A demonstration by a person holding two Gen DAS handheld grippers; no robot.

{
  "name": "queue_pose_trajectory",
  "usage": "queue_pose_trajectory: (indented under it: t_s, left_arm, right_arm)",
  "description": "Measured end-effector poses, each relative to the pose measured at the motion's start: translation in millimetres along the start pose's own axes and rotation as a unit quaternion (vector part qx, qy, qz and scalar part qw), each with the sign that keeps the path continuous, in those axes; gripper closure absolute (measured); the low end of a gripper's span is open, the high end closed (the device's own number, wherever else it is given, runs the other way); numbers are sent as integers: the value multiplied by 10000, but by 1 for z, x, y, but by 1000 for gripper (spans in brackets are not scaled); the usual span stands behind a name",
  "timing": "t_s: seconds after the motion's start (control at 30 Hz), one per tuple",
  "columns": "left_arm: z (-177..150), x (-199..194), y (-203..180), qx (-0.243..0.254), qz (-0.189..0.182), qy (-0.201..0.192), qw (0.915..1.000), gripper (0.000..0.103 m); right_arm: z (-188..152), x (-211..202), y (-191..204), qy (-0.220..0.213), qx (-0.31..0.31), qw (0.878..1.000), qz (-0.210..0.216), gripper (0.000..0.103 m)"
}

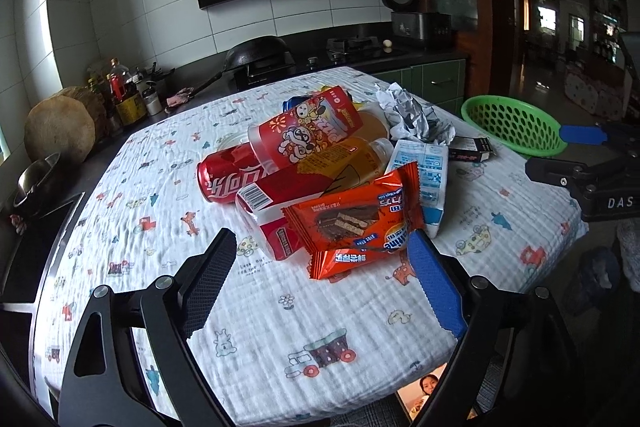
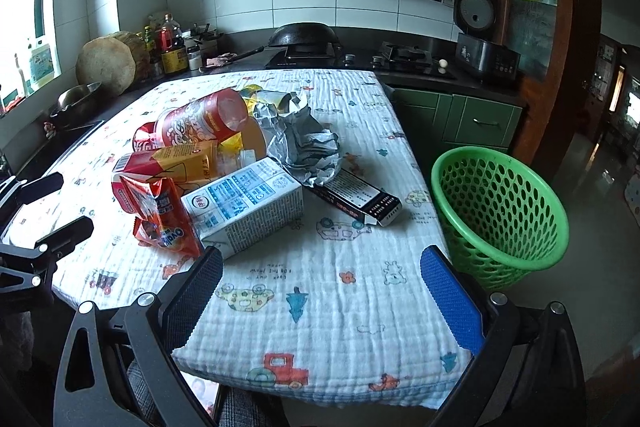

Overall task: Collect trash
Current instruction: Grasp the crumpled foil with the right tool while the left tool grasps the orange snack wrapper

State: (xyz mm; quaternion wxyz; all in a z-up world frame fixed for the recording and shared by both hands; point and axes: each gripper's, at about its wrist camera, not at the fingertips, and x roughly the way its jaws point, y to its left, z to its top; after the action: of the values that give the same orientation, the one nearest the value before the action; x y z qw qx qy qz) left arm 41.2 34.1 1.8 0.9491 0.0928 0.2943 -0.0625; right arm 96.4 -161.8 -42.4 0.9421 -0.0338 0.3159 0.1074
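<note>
- The green basket (image 2: 500, 211) stands on the floor beside the table (image 2: 320, 327), ahead and to the right of the right gripper (image 2: 320, 307); what shows of its inside looks empty, so I judge the collecting has not begun
- The trash pile (image 1: 320, 167) lies together on the cloth, straight ahead of the left gripper (image 1: 320, 283), all of it left to move
- In the pile: a red printed bottle (image 1: 304, 127), a cola can (image 1: 228, 179), a white milk carton (image 2: 244, 203), crumpled paper (image 2: 304, 143)
- An orange snack wrapper (image 1: 356, 223) is nearest, its lower edge between the left jaws
- A dark small box (image 2: 356, 199) lies a little apart
- Both grippers have the jaws wide apart, holding nothing
</note>
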Motion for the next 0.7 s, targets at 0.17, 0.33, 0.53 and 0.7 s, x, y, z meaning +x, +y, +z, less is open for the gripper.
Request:
queue_pose_trajectory:
  t_s: [0.17,0.33,0.53,0.7]
  left_arm:
    - [5,7,3,269,-153,9,9995,18]
    - [11,17,2,584,-346,22,9977,19]
    - [19,29,0,1005,-652,71,9928,19]
    - [23,38,-2,1349,-880,119,9869,19]
  right_arm:
    - [26,18,-1,5,-152,9995,262,7]
    - [50,47,-5,191,-207,9978,606,7]
    - [75,82,-7,465,-172,9947,901,7]
    - [84,110,-12,648,-195,9923,1033,7]
